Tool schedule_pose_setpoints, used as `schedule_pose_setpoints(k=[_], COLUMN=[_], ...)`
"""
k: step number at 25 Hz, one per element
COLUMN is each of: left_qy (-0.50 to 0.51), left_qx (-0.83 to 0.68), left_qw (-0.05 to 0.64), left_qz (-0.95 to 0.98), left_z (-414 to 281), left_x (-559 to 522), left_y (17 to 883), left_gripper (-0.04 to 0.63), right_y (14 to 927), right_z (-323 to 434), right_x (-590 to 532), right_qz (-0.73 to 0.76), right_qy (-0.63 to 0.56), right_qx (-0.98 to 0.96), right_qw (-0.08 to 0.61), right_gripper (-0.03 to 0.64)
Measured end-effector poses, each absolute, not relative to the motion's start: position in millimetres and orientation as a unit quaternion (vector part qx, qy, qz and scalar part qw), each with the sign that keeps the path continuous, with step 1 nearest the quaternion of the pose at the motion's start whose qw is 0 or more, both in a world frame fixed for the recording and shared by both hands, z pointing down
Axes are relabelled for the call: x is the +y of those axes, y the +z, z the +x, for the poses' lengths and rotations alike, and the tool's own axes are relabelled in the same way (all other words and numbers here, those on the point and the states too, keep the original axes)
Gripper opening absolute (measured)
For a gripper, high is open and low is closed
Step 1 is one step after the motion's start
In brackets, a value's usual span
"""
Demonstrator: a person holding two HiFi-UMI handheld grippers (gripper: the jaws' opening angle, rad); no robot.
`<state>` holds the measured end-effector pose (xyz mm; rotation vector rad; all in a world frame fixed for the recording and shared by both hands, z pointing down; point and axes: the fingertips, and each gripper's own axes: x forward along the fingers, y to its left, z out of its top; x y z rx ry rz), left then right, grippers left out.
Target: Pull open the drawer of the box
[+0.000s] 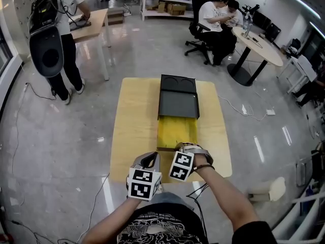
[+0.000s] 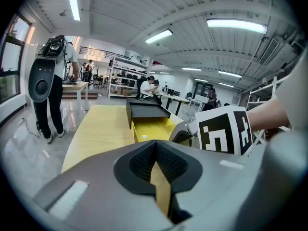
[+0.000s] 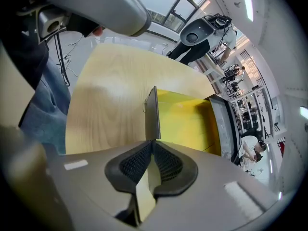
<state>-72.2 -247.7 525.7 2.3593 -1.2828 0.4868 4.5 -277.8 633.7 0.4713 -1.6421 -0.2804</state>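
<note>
On the light wooden table (image 1: 134,126) stands a black box (image 1: 178,96), and its yellow drawer (image 1: 175,131) is drawn out toward me. My right gripper (image 1: 180,148) is at the drawer's near end. In the right gripper view that gripper (image 3: 153,141) is shut on the drawer's thin dark front panel (image 3: 153,110), with the yellow drawer floor (image 3: 187,121) beyond it. My left gripper (image 1: 149,160) hovers over the table's near edge just left of the drawer. In its own view the left gripper (image 2: 155,147) is shut with nothing held, facing the box (image 2: 144,110).
A person with a backpack (image 1: 53,39) stands at a desk back left. People sit in chairs (image 1: 216,22) by a round table (image 1: 259,44) back right. Cables (image 1: 238,111) trail on the shiny floor. Shelving (image 1: 165,1) lines the far wall.
</note>
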Motion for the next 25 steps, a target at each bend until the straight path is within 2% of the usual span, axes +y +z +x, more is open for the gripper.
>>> schedule_pose_setpoints(k=[25], left_qy=[0.175], left_qx=[-0.451], left_qw=[0.203], left_qz=[0.851], left_z=[-32], left_x=[-175], left_y=[516], left_gripper=[0.017], right_y=[627], right_z=[30], right_x=[-189], right_qz=[0.202], right_qy=[-0.123], right_qx=[-0.729], right_qw=[0.642], right_gripper=[0.034])
